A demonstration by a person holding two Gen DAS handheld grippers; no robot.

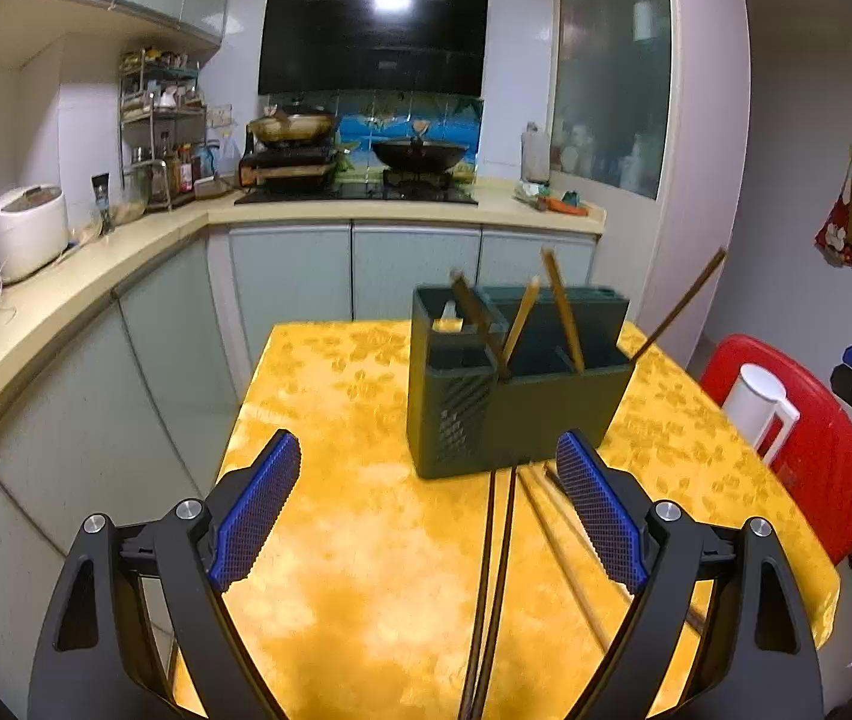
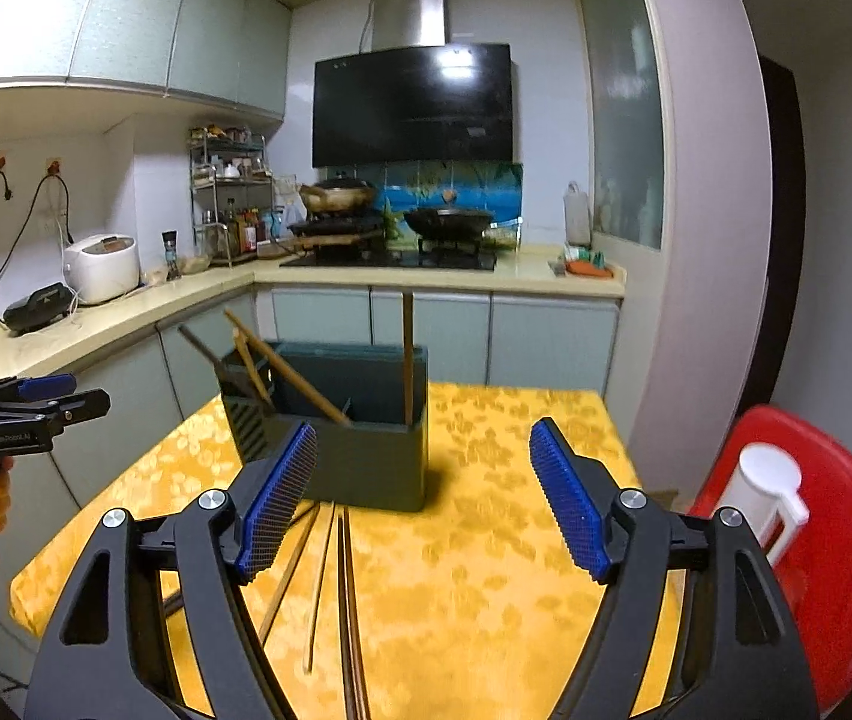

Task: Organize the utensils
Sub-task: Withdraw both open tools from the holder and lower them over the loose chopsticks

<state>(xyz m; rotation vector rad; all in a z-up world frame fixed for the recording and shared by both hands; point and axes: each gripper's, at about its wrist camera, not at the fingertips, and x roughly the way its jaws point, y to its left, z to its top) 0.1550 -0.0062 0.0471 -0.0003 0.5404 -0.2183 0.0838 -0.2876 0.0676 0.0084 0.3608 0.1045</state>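
Both grippers empty, over the loose chopsticks

Your left gripper (image 1: pixel 429 501) and right gripper (image 2: pixel 423 498) gape wide (nothing held); thin brown wooden chopsticks (image 2: pixel 330 576) lie near the dark green plastic utensil holder (image 2: pixel 360 456), awaiting pickup.

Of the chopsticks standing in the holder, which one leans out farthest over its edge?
The dark chopstick at the right end of the holder; it slants far outward, the others stay nearer upright.

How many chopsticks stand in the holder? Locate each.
4 chopsticks: a dark one leaning left, two light ones in the middle, a long dark one leaning right. Others may hide inside.
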